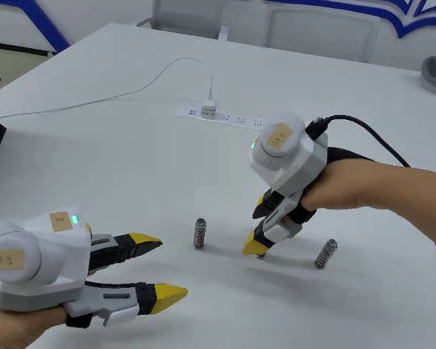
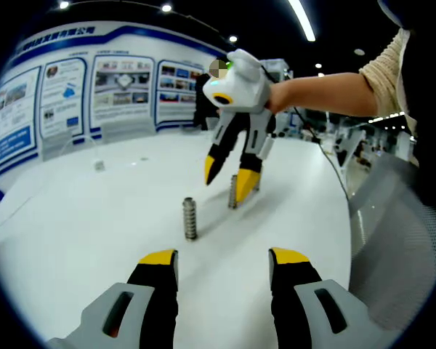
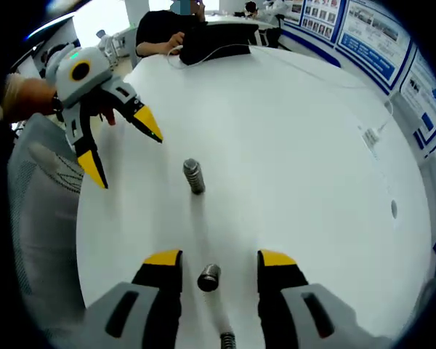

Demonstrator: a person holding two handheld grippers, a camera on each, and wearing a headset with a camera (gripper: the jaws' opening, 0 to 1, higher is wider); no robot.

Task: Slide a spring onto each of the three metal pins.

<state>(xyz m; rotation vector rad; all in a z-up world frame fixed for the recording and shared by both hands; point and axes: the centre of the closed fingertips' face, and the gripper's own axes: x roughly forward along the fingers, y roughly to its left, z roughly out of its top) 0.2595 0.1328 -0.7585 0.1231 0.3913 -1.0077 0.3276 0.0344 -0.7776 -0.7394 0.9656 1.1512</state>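
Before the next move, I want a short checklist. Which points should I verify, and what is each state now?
1. Right claw open: ok.
2. Middle spring sits between its jaws, touching neither: ok.
3. Left claw open and empty: ok.
4. Left spring stands upright: ok.
5. Right spring upright: not ok, it looks tilted.
6. Middle spring fully seated: cannot tell.
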